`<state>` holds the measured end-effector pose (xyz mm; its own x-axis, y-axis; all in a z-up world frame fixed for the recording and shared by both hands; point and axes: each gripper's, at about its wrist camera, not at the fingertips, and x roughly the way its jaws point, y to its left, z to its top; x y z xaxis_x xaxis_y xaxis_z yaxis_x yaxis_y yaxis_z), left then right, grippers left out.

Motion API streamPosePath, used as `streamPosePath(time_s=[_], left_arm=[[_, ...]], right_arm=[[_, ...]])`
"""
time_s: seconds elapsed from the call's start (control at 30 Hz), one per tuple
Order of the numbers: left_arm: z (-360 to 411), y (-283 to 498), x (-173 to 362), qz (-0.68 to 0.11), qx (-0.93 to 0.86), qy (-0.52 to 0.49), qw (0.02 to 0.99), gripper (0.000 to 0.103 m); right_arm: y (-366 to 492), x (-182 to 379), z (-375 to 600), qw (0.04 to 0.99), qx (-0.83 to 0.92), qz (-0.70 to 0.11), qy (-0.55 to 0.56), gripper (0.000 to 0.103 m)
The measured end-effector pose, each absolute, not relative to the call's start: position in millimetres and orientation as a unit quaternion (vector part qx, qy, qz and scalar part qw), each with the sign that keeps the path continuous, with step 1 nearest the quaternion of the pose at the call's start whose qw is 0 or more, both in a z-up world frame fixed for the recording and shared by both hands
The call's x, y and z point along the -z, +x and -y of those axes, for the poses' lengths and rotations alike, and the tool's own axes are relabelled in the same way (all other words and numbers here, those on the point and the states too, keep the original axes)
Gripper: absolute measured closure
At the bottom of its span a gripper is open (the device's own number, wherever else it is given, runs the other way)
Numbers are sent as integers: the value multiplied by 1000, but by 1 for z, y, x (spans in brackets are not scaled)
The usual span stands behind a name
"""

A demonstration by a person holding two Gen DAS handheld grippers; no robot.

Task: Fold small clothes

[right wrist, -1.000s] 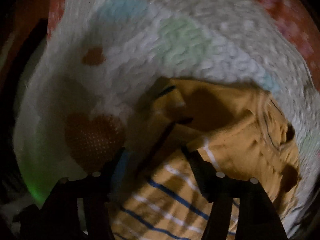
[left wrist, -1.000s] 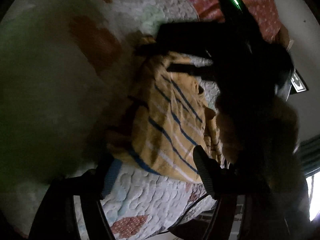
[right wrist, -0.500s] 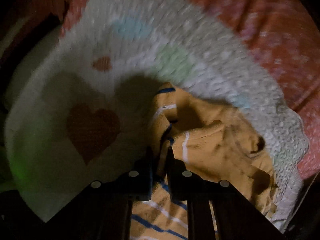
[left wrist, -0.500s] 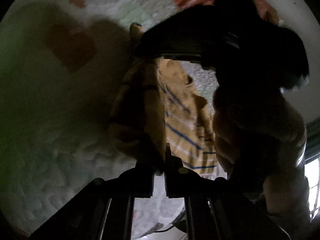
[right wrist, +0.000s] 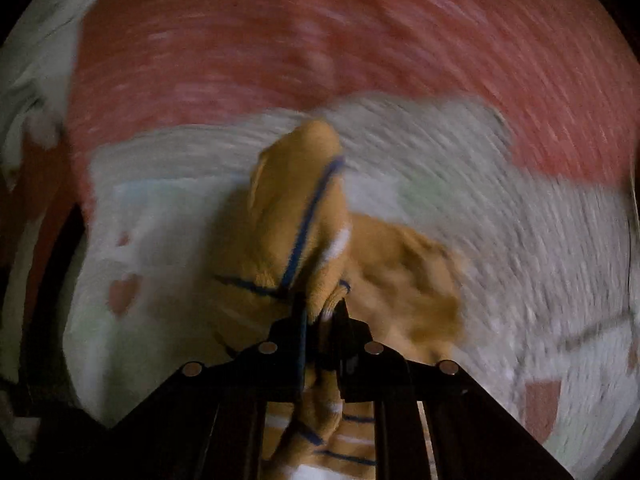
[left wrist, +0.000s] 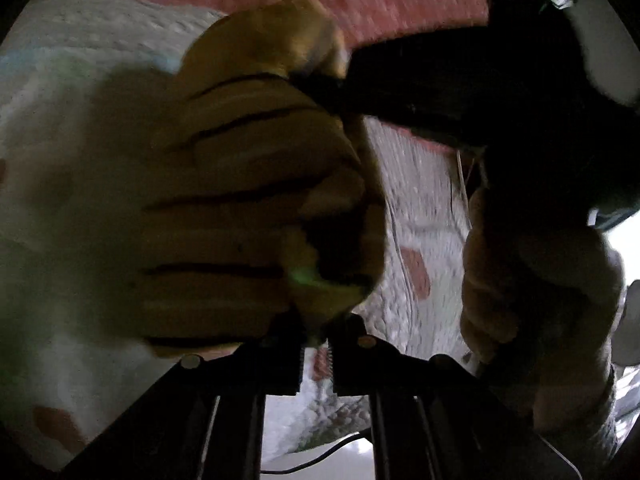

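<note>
A small yellow garment (left wrist: 256, 184) with blue and white stripes hangs lifted above a white quilt (left wrist: 72, 128). My left gripper (left wrist: 316, 336) is shut on its lower edge. My right gripper (right wrist: 322, 316) is shut on another edge of the same garment (right wrist: 296, 220), which bunches up in front of the fingers. In the left wrist view the right gripper's dark body (left wrist: 460, 80) and the hand holding it (left wrist: 532, 300) fill the right side. Both views are dim and blurred.
The white quilt (right wrist: 460, 208) has heart and coloured patches and lies on a red patterned bedspread (right wrist: 320, 40). The bed's edge and a cable (left wrist: 320, 460) show at the bottom of the left wrist view.
Both grippers closed on the garment's edges, then lifted it off the quilt. The garment now hangs bunched between them and the views have tilted up toward the red bedspread.
</note>
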<state>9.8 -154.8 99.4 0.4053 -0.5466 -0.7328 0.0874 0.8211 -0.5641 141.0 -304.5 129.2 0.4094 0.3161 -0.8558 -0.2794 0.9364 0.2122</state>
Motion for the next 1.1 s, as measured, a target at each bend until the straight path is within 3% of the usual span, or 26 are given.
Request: streamPosePath(time_s=[0.13, 0.27, 0.37, 0.53, 0.67, 0.77, 0.9, 0.93, 0.97, 1.0, 1.1], left_arm=[[183, -3, -91, -530, 218, -210, 793, 95], [151, -18, -98, -530, 217, -211, 792, 89], [121, -19, -93, -521, 194, -236, 797, 78], [65, -11, -80, -519, 125, -299, 791, 76], [67, 15, -73, -519, 93, -270, 806, 72], [71, 29, -70, -525, 93, -257, 806, 69], [78, 37, -65, -530, 96, -252, 804, 67], [80, 39, -62, -531, 96, -253, 803, 67], [81, 42, -60, -534, 93, -253, 801, 67], [81, 43, -59, -537, 92, -253, 800, 67], [79, 52, -56, -541, 88, -259, 796, 67]], right_arm=[[143, -74, 355, 821, -176, -539, 60, 89], [121, -62, 387, 846, -158, -503, 74, 66], [104, -72, 413, 861, -141, -478, 101, 66], [90, -76, 455, 861, -129, -452, 194, 66], [104, -82, 439, 850, -167, -452, 210, 66], [112, -76, 415, 848, -182, -458, 193, 52], [134, -57, 394, 841, -170, -477, 191, 51], [143, -54, 387, 837, -175, -481, 192, 52], [149, -52, 383, 831, -183, -487, 197, 80], [152, -52, 380, 828, -191, -487, 203, 95], [154, -76, 380, 852, -190, -446, 198, 96]])
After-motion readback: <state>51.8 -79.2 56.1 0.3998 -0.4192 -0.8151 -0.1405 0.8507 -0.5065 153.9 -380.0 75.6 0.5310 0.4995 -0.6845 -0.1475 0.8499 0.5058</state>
